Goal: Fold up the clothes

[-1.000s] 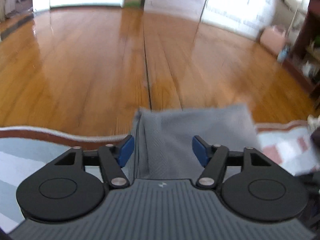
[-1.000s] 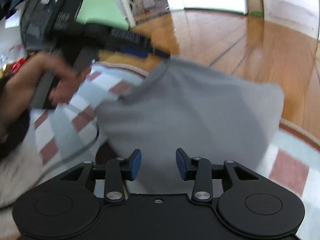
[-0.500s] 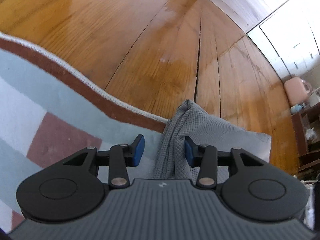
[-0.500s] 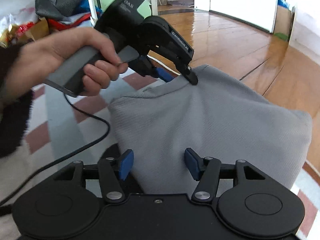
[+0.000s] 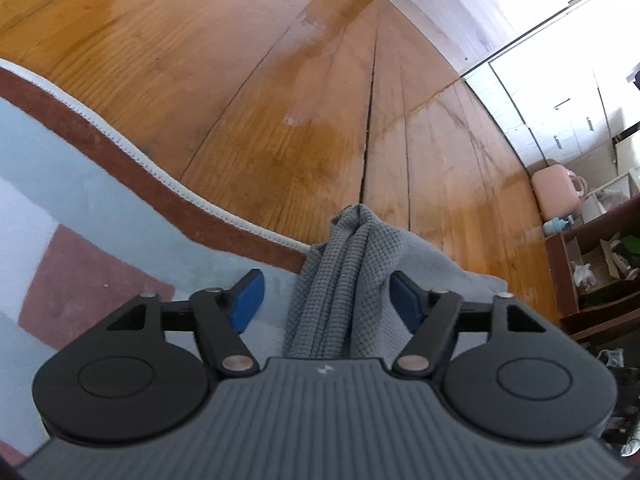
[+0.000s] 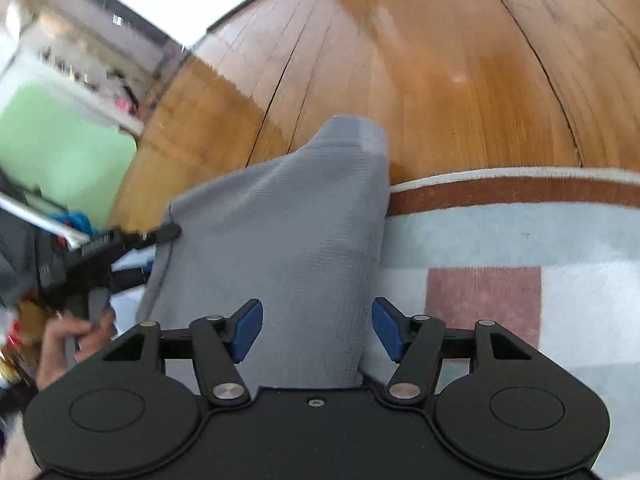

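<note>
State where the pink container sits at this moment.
In the left wrist view, the pink container sits far right on the wooden floor, against the white cabinets, just above the dark wooden shelf unit.

Garment point(image 5: 344, 280) lies bunched between the spread fingers of the left gripper point(image 5: 326, 296), over the rug point(image 5: 100, 216) edge. Floor point(image 5: 280, 100) beyond the rug. Shelf unit point(image 5: 592, 264) far right; a jug point(image 5: 554, 190) stands behind it.

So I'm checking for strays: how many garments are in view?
1: a grey garment between the right gripper fingers, over the rug edge, also between the left gripper fingers. Others may be hidden.
</note>
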